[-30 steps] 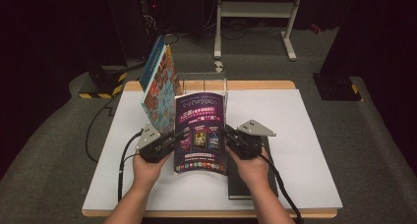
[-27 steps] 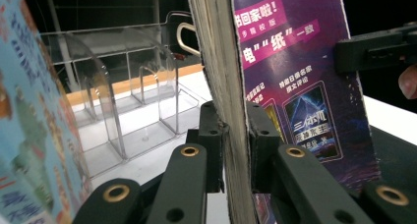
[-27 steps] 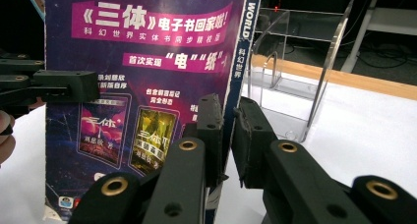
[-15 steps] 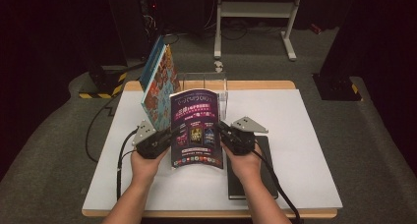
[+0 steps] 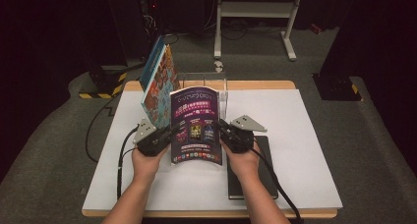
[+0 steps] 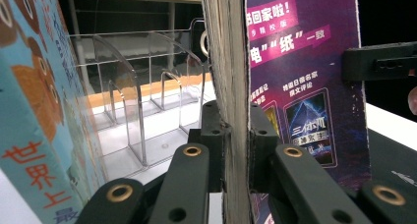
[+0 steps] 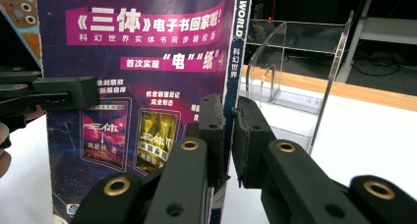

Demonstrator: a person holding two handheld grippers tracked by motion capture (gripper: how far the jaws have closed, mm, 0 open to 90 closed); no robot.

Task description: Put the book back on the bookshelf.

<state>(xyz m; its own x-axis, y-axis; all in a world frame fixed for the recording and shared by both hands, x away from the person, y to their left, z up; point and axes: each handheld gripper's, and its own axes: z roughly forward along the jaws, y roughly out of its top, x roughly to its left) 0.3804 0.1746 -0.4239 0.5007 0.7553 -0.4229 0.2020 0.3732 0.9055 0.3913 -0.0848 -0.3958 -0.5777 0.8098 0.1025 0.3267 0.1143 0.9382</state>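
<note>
Left tool (image 5: 164,134), right tool (image 5: 223,130) clamp purple book (image 5: 195,126); clear rack (image 5: 216,81) holds blue book (image 5: 158,84).

Item count, tabletop and hands

Books: three — one purple book (image 5: 195,126) standing upright, one blue illustrated book (image 5: 158,84) leaning at the rack's left, one black book (image 5: 253,170) lying flat. Clear acrylic racks: one, the rack (image 5: 223,84), with several dividers visible in the left gripper view. Grippers: two, the left gripper (image 5: 169,134) and the right gripper (image 5: 221,130). Hands: two. Tables: one white-topped table (image 5: 305,135).
</note>
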